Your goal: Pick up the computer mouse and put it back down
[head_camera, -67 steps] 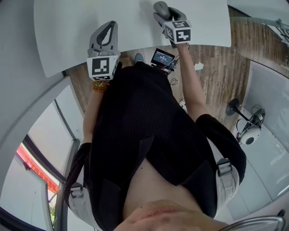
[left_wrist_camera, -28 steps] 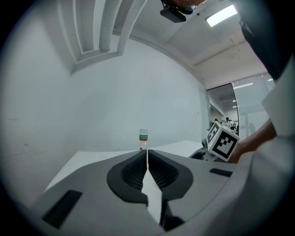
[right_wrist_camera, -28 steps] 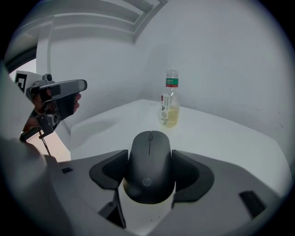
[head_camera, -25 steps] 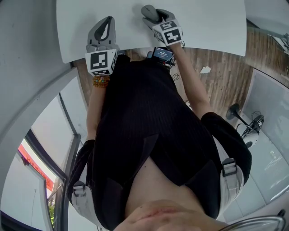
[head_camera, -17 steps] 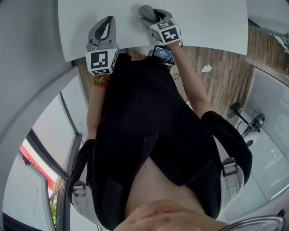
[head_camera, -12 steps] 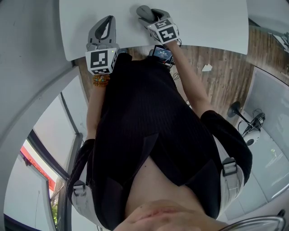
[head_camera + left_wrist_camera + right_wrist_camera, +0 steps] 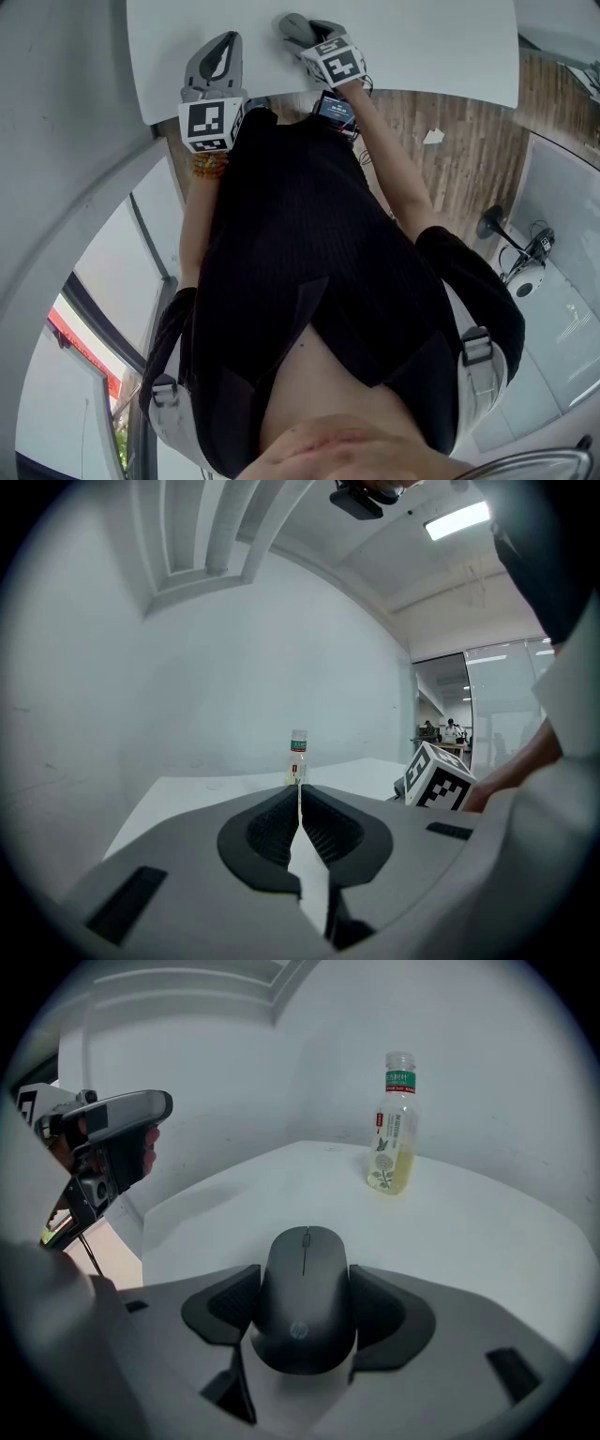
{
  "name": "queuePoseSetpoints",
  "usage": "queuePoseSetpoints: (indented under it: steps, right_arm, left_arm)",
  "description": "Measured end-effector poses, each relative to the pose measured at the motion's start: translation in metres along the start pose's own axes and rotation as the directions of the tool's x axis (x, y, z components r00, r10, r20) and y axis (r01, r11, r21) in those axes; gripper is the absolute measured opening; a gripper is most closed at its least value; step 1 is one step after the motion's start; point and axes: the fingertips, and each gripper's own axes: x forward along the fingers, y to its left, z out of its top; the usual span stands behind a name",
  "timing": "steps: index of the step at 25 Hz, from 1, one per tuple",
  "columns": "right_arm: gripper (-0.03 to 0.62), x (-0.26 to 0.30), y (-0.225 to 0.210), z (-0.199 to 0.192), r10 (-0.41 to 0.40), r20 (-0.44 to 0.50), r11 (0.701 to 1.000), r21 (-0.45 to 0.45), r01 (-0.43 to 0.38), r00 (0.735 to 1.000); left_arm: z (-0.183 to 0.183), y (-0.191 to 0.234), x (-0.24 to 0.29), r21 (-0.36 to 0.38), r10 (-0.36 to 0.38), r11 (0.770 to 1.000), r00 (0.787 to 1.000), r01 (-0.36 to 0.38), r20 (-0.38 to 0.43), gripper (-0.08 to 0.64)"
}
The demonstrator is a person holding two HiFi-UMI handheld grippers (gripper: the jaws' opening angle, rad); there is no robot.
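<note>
A dark grey computer mouse (image 7: 304, 1297) sits squeezed between the two ribbed pads of my right gripper (image 7: 302, 1309), over the white table (image 7: 469, 1232). In the head view the same mouse (image 7: 292, 25) pokes out past the right gripper (image 7: 305, 37) near the table's near edge. My left gripper (image 7: 299, 808) is shut with nothing in it, its pads meeting on a thin line. It hovers at the table's near left corner in the head view, left gripper (image 7: 217, 67).
A clear drink bottle (image 7: 394, 1125) with a green label stands upright on the table (image 7: 422, 47) beyond the mouse, also seen as a bottle (image 7: 297, 758) ahead of the left jaws. A white wall rises behind the table. Wooden floor (image 7: 441, 141) lies to the right.
The right gripper has carried the mouse leftward along the table's near edge. The left gripper has stayed where it was.
</note>
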Motion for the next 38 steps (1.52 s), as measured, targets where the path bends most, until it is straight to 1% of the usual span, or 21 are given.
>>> queuePoseSetpoints:
  steps: [8,14,20,25,38]
  right_arm:
    - [0.282,0.000,-0.004,-0.003,-0.009,-0.013,1.000,0.008,0.009,1.000]
    - [0.282,0.000,-0.005,-0.003,-0.011,-0.022,1.000,0.012,0.012,1.000]
    - [0.282,0.005,-0.008,-0.003,-0.014,-0.010,1.000,0.006,0.014,1.000]
    - [0.282,0.005,-0.008,-0.009,-0.013,-0.029,1.000,0.028,0.014,0.999]
    - [0.282,0.007,-0.009,-0.011,-0.006,-0.031,0.999,0.036,0.007,0.999]
  left_arm:
    - [-0.003,-0.003,0.002,0.000,-0.018,1.000,1.000,0.018,-0.008,0.020]
    - [-0.004,-0.002,0.001,-0.004,-0.012,1.000,1.000,0.012,-0.011,0.020]
    - [-0.005,-0.001,0.001,-0.003,-0.010,1.000,1.000,0.010,-0.016,0.020]
    - [-0.007,-0.001,0.001,-0.005,-0.011,1.000,1.000,0.011,-0.021,0.020]
    - [-0.008,0.002,-0.001,-0.007,-0.002,1.000,1.000,0.002,-0.025,0.020]
